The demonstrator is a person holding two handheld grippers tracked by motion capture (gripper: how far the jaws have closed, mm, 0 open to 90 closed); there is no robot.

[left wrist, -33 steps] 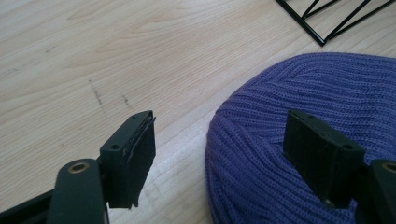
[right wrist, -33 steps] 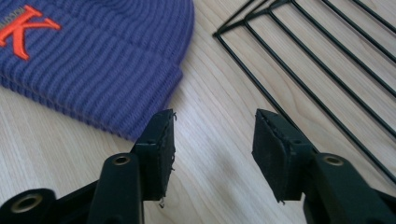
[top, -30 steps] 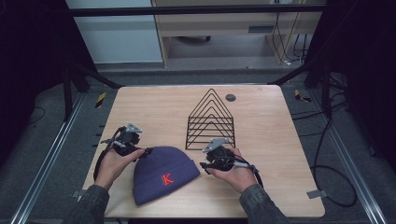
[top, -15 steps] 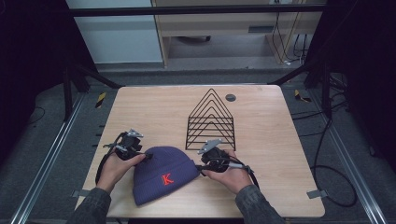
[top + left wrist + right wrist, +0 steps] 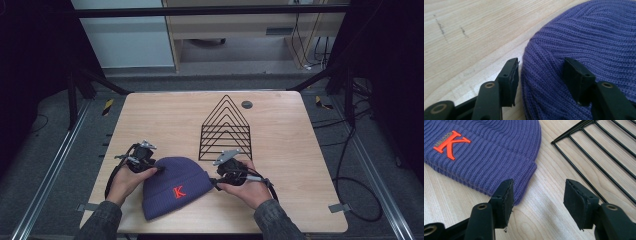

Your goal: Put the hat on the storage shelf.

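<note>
A purple knit beanie [image 5: 172, 187] with a red letter K lies flat near the table's front edge. My left gripper [image 5: 156, 170] is at the hat's left edge, open, and its jaws straddle the rounded crown [image 5: 574, 50] without closing on it. My right gripper [image 5: 215, 183] sits at the hat's right side, open. In the right gripper view the folded brim corner [image 5: 524, 182] lies just ahead of the left jaw, with bare wood between the jaws.
A black wire rack [image 5: 226, 130] of nested triangles lies flat on the wooden table [image 5: 300, 150] just beyond the right gripper; its bars [image 5: 599, 157] pass close to that gripper's right jaw. A small dark disc [image 5: 246, 104] sits near the far edge.
Both grippers have closed in on the hat from either side; the left one moved right onto the crown edge, the right one shifted slightly left toward the brim.
</note>
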